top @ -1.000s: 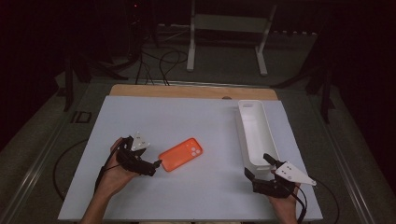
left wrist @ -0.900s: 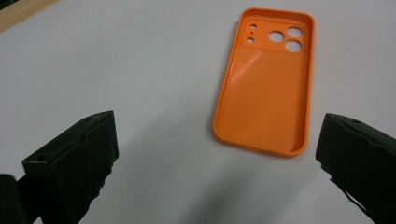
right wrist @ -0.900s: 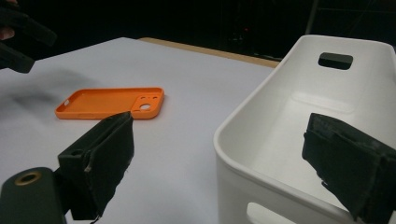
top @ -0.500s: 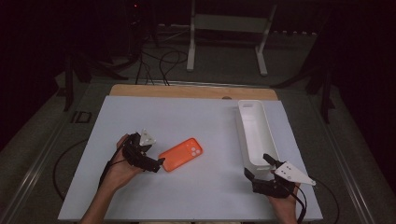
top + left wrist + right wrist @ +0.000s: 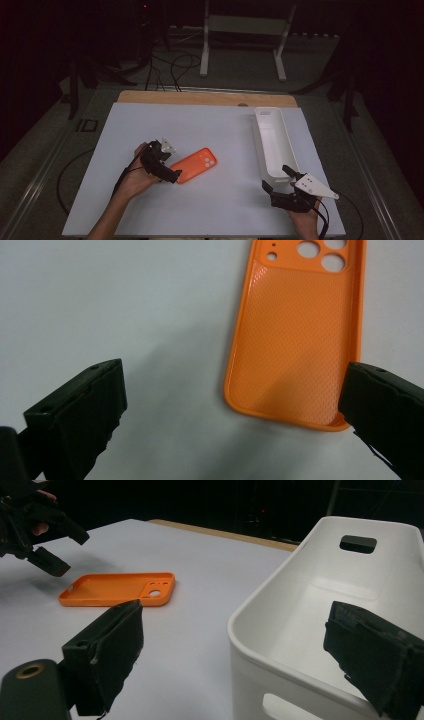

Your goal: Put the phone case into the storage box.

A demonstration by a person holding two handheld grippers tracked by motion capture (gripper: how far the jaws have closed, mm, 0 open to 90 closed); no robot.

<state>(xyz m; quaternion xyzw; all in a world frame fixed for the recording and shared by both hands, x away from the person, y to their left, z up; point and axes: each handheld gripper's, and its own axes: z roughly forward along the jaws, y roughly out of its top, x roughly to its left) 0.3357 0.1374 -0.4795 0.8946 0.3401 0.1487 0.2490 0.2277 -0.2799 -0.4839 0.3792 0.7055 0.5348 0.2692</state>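
An orange phone case [image 5: 196, 164] lies hollow side up on the white table top, left of centre. My left gripper [image 5: 167, 163] is at its left end, open. In the left gripper view, the case [image 5: 295, 335] runs up from between the jaws; the right jaw overlaps its near corner, while the left jaw stands apart over bare table, so the gripper [image 5: 232, 405] holds nothing. My right gripper [image 5: 276, 178] is open at the near end of a long white bin [image 5: 272, 142], its jaws straddling the bin's corner [image 5: 320, 605] without gripping it.
The bin is empty and has a handle slot [image 5: 357, 543] in its far wall. A wooden strip [image 5: 205, 97] borders the table's far edge. Beyond it, cables and a white stand [image 5: 242, 30] sit on the dark floor.
My left gripper has moved right, up to the near end of the orange case. The case, the bin and my right gripper have stayed put.
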